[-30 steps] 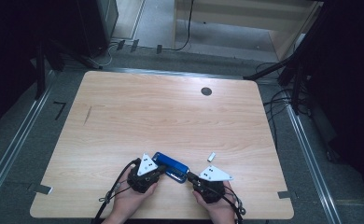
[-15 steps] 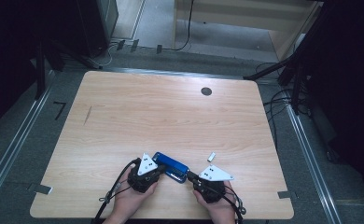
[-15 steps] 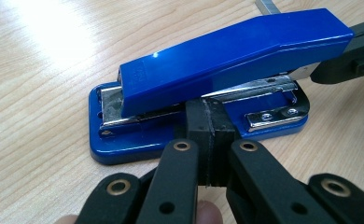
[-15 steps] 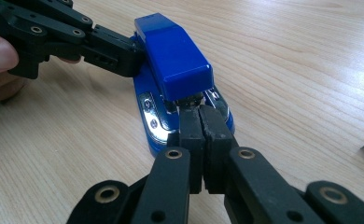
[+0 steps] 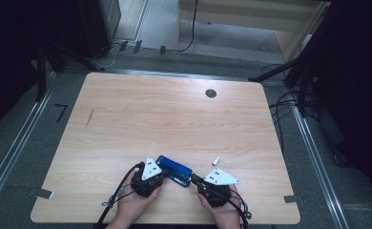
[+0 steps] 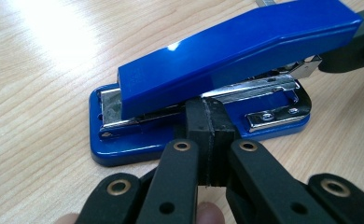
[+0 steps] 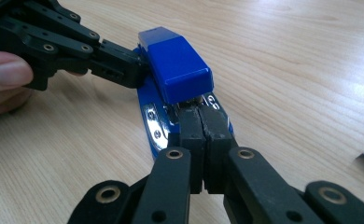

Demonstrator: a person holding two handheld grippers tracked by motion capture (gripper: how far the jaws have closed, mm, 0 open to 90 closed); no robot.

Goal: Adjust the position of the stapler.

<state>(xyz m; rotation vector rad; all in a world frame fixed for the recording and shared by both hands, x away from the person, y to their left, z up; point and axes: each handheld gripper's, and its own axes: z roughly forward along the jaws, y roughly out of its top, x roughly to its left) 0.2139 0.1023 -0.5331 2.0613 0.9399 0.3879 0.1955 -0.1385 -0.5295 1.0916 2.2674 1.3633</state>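
Both closed claws, left claw (image 5: 162, 172) and right claw (image 5: 194, 180), flank the stapler (image 5: 174, 170); staple strip (image 5: 216, 161) lies near.

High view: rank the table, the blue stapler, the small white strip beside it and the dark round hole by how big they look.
1. Table
2. Blue stapler
3. Dark round hole and small white strip: both tiny and look about alike, so I won't rank them.

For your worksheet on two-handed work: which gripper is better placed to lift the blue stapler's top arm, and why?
Probably the right gripper. Its shut jaws sit at the stapler's front end, under the raised tip of the top arm. The left gripper, also shut, presses at the stapler's side near the base, better placed to steady it.
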